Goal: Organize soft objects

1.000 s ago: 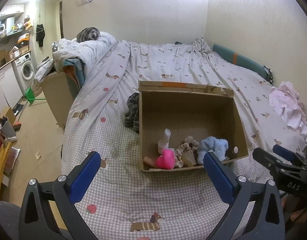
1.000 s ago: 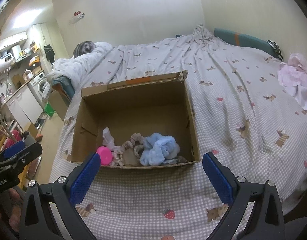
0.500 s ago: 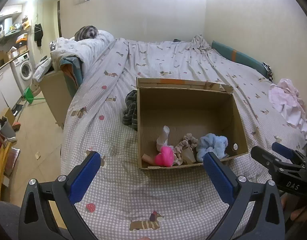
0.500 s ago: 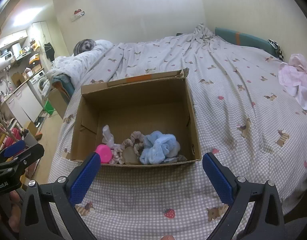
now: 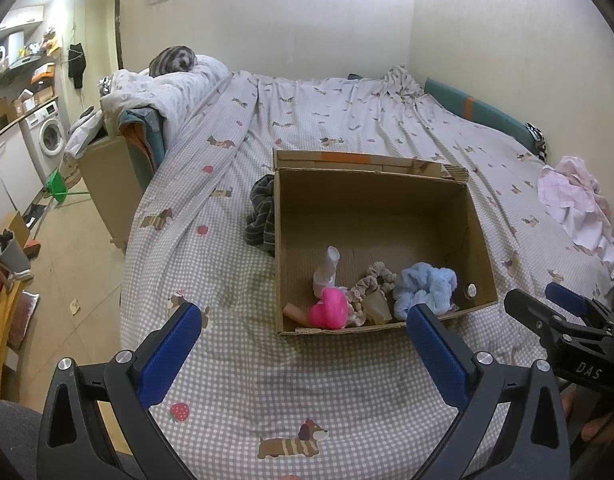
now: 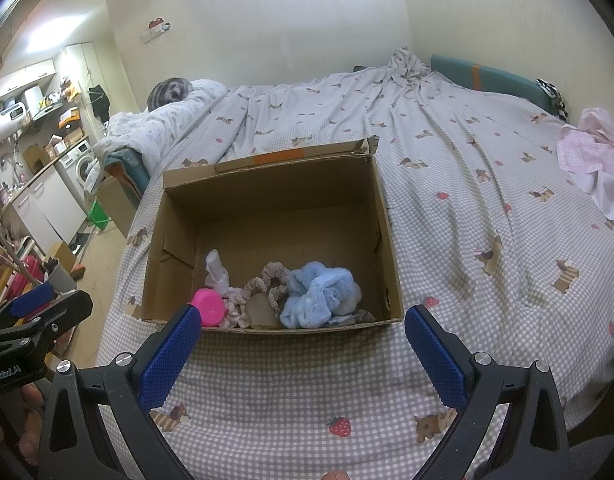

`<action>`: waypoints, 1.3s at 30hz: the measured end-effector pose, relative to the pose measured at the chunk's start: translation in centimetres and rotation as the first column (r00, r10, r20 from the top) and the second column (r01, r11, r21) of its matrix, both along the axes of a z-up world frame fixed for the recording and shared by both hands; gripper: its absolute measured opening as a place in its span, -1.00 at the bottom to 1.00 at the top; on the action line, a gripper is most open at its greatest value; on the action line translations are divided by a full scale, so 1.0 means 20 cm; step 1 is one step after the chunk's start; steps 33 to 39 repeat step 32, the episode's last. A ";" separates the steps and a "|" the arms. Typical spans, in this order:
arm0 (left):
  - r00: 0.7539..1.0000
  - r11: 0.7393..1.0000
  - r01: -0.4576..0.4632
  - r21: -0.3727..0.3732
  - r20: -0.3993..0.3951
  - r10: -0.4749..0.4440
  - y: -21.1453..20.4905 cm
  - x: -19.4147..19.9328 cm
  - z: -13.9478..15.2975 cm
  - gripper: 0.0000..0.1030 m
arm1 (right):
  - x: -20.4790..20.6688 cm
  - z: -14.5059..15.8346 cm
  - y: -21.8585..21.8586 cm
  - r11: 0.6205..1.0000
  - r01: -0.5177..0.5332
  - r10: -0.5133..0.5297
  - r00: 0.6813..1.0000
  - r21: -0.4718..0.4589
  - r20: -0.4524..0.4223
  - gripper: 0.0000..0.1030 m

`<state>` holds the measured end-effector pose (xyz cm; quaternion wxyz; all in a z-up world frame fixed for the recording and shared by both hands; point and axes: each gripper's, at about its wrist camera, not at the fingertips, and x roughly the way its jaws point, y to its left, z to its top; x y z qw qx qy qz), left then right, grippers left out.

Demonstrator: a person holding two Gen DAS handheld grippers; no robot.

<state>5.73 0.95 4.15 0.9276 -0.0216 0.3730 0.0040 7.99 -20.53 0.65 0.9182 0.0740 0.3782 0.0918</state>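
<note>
An open cardboard box sits on the bed. Along its near wall lie a pink soft toy, a white sock, beige scrunchies and a fluffy blue scrunchie. A dark striped cloth lies on the bed against the box's left side. My left gripper is open and empty, in front of the box. My right gripper is open and empty too, just before the box's near edge.
The bed carries a checked sheet with dog prints. A pink garment is heaped at the right. Folded bedding sits at the far left corner. A floor with a washing machine lies left of the bed.
Both grippers have pulled back and risen slightly, so the box sits a little farther off. They stay open. Nothing in the box has moved.
</note>
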 end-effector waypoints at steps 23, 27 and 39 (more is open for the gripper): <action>1.000 1.000 -0.007 -0.011 -0.010 0.007 0.02 0.00 -0.02 0.99 | 0.00 0.00 0.00 1.000 -0.001 0.001 1.000 0.003 0.002 1.00; 1.000 1.000 -0.015 -0.022 -0.015 0.014 0.02 0.00 -0.02 0.99 | 0.00 0.01 0.02 1.000 -0.009 0.009 1.000 0.005 0.004 1.00; 1.000 0.999 -0.005 -0.034 -0.018 0.004 0.02 0.01 -0.04 0.99 | 0.01 0.04 0.05 1.000 -0.010 0.010 1.000 -0.003 0.029 1.00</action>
